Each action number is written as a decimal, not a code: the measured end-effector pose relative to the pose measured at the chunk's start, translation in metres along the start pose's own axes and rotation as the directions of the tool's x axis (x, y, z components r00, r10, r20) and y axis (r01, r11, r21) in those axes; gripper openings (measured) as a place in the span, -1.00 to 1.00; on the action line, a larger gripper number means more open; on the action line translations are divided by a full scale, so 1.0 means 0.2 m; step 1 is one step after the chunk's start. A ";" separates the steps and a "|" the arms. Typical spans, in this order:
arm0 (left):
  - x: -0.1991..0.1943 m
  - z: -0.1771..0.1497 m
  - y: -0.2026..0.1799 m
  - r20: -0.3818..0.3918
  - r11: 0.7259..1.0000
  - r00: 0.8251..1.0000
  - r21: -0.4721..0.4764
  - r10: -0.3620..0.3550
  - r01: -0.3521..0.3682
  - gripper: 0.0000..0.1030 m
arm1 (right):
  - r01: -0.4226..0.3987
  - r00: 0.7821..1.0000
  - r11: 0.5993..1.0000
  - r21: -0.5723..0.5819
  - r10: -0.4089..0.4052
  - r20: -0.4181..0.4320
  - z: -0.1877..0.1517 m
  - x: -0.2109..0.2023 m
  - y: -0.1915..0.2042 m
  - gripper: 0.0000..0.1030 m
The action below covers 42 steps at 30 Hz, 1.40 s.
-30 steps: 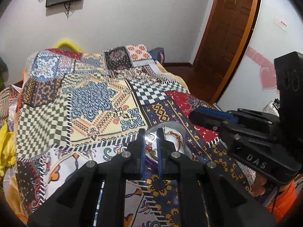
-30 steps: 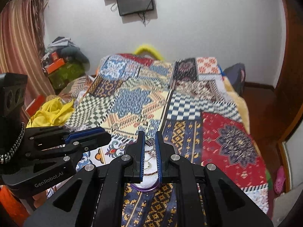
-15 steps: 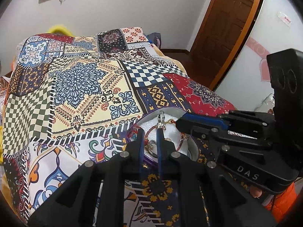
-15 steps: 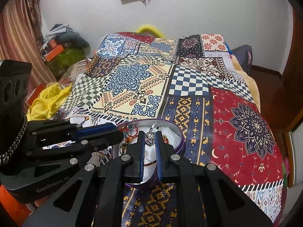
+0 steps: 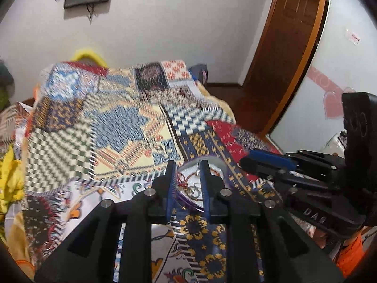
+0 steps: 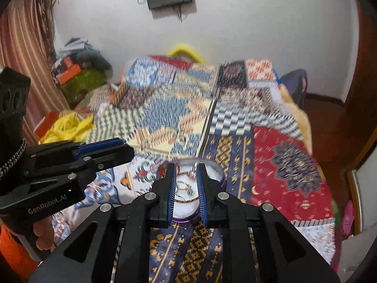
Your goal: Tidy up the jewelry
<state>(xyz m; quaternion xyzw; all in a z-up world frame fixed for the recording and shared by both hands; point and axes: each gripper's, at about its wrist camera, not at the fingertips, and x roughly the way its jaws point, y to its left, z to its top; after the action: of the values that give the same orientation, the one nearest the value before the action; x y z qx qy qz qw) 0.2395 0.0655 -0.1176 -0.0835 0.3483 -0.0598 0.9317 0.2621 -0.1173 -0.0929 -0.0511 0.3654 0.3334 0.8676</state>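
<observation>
Left wrist view: half a second ago the left tool (image 5: 187, 167) was shut on a small silver piece; now its fingers stand parted with nothing between them, above the round dish (image 5: 218, 165). I judge the piece was let go into the dish, so this step looks finished. One dish lies on the bed (image 5: 70, 141), and inside it are one red cord and some chains; blur hinders counting.

Right wrist view: the right tool (image 6: 186, 169) is also parted now and empty, over the same dish (image 6: 215, 172), with one silver charm (image 6: 194, 168) just beside its right finger. Two tools in all.
</observation>
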 end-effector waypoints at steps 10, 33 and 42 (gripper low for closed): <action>-0.69 0.03 -0.21 0.317 0.997 0.947 0.050 0.044 -0.064 -0.29 | 0.093 0.934 0.995 -0.025 -0.079 0.349 0.03 -0.69 0.19 -0.69; -1.25 -0.28 -0.40 0.569 0.980 0.805 -0.003 0.165 -0.199 0.86 | 0.296 0.720 0.952 0.078 -0.276 0.637 -0.23 -1.18 0.47 1.00; -1.23 -0.30 -0.40 0.559 0.976 0.809 0.001 0.182 -0.220 0.86 | 0.304 0.734 0.950 0.070 -0.280 0.619 -0.28 -1.18 0.48 1.00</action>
<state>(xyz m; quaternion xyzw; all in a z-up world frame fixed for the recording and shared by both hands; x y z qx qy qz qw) 0.0114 0.0215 0.0111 -0.0295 0.0672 0.0544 0.9958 0.0484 -0.1889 0.0393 -0.0106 0.0406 0.1976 0.9794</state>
